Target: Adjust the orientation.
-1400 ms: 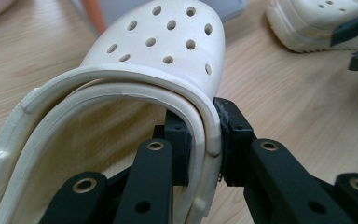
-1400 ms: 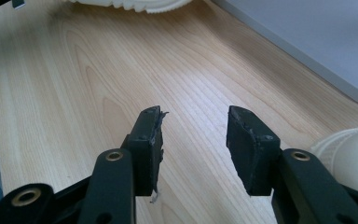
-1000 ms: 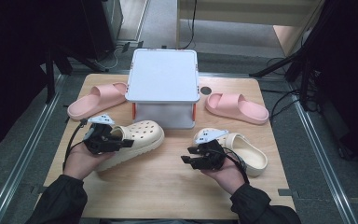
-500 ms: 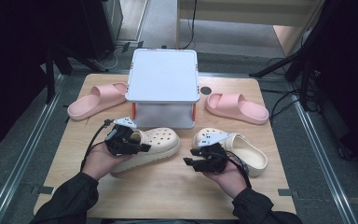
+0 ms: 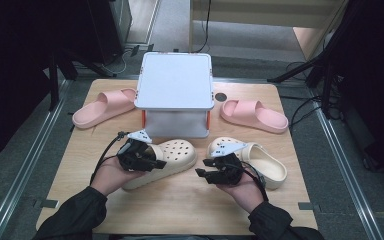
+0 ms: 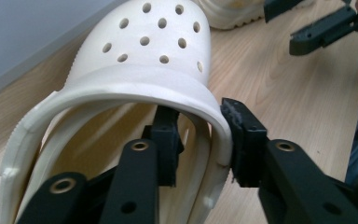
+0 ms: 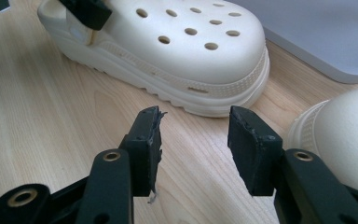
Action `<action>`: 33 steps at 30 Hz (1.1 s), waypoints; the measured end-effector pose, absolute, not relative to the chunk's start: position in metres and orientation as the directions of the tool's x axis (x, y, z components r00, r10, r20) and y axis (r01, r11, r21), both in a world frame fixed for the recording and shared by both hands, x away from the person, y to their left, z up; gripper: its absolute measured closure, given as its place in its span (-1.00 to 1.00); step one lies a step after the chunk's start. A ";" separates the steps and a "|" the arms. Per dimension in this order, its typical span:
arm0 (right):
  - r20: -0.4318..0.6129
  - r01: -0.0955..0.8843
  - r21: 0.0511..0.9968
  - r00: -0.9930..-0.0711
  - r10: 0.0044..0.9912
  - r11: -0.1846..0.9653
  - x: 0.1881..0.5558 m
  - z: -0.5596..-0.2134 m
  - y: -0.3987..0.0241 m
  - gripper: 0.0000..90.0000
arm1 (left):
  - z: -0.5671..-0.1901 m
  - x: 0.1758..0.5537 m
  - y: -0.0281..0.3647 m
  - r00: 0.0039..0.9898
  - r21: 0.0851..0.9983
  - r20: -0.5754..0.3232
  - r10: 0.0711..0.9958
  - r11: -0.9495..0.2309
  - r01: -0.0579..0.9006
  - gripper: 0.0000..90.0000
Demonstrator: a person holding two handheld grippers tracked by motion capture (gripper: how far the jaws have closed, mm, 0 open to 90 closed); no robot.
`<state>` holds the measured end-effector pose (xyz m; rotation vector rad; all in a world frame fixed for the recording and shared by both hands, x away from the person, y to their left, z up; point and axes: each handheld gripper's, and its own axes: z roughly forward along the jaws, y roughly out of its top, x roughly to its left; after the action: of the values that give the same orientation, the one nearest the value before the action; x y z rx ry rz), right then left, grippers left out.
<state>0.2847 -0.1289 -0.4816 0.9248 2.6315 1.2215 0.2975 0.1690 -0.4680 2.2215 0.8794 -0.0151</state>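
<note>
A cream clog [image 5: 175,154] lies on the wooden table [image 5: 180,210] in front of the white box, toe to the right. My left gripper [image 5: 154,160] is at its heel end. In the left gripper view the gripper [image 6: 203,137] straddles the clog's [image 6: 154,46] heel rim, one jaw inside and one outside. The jaws have just been opening, and a gap shows beside the inner pad. A second cream clog [image 5: 267,166] lies to the right. My right gripper [image 5: 203,168] hovers open between the two clogs. In the right gripper view the gripper [image 7: 193,140] has nothing between its jaws.
A white lidded box [image 5: 175,82] stands at the back centre of the table. A pink slide [image 5: 105,107] lies at its left and another pink slide [image 5: 252,115] at its right. Bare wood lies along the near edge, between my forearms.
My left hand has moved to the right with the cream clog, bringing it in front of the box and nearer the second clog. The right hand has kept still.
</note>
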 end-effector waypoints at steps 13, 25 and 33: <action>0.189 0.493 0.748 -0.800 0.569 0.445 0.289 -0.481 -0.125 0.23 | -0.439 0.289 0.203 0.761 0.682 -0.276 0.588 -0.438 0.586 0.48; 0.220 0.499 0.754 -0.805 0.552 0.427 0.288 -0.480 -0.112 0.54 | -0.441 0.297 0.231 0.738 0.674 -0.261 0.623 -0.429 0.601 0.92; 0.217 0.478 0.762 -0.824 0.523 0.437 0.285 -0.482 -0.098 0.97 | -0.452 0.311 0.251 0.680 0.659 -0.264 0.684 -0.387 0.645 0.98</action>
<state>0.2851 -0.0979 -0.4817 0.9134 2.6190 1.3620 0.3107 0.2507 -0.4524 2.1222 1.0173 0.0641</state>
